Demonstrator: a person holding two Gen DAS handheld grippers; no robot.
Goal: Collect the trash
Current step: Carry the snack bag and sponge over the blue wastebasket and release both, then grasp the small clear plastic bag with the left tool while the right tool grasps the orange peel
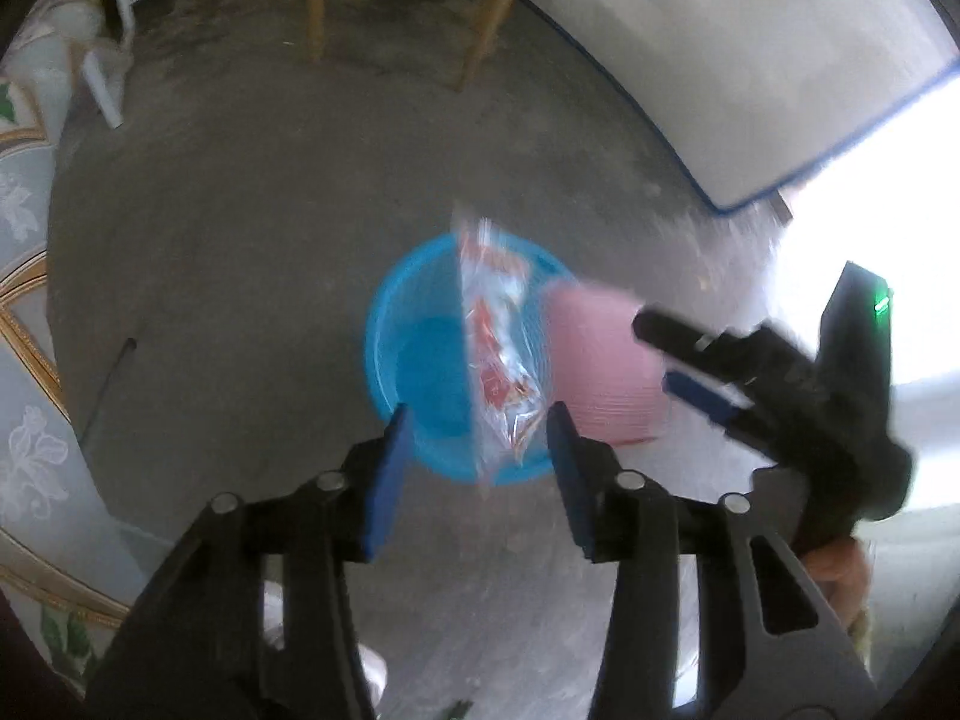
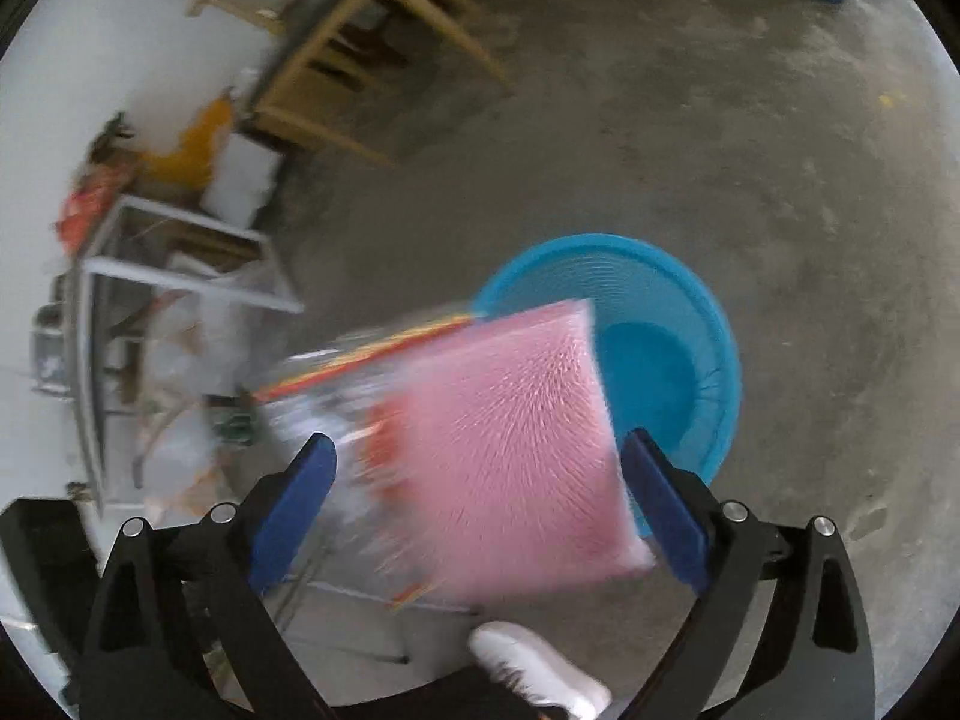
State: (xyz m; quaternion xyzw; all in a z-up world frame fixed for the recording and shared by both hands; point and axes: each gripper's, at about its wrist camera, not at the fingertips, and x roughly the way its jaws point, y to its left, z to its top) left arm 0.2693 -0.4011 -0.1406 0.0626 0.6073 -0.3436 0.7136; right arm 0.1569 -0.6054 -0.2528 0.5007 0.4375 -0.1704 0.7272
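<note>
Both grippers have their blue fingers spread wide, and neither one is pinching anything. Between the fingers of the left gripper (image 1: 477, 420), low in the middle of its view, a clear plastic wrapper (image 1: 501, 354) with red print hangs loose in the air over a blue basket (image 1: 420, 360) — its long side runs up and down the picture. Just to the right of it is a pink square piece (image 1: 603, 360), and the right gripper (image 1: 669, 357) reaches in from the right edge.

From the right wrist view, the pink piece (image 2: 504, 438) floats between the fingers of the right gripper (image 2: 480, 510), tilted, with the wrapper (image 2: 366, 354) blurry at its left. The basket (image 2: 708, 324) sits behind it, right of the middle.

Under it all is a gray, dusty concrete floor (image 1: 240, 240). A wooden chair (image 2: 360, 48) stands at the top of the frame — a white wall (image 1: 720, 60) with a blue edge is at the upper right of the left view. A white shoe (image 2: 534, 660) shows at the bottom.
</note>
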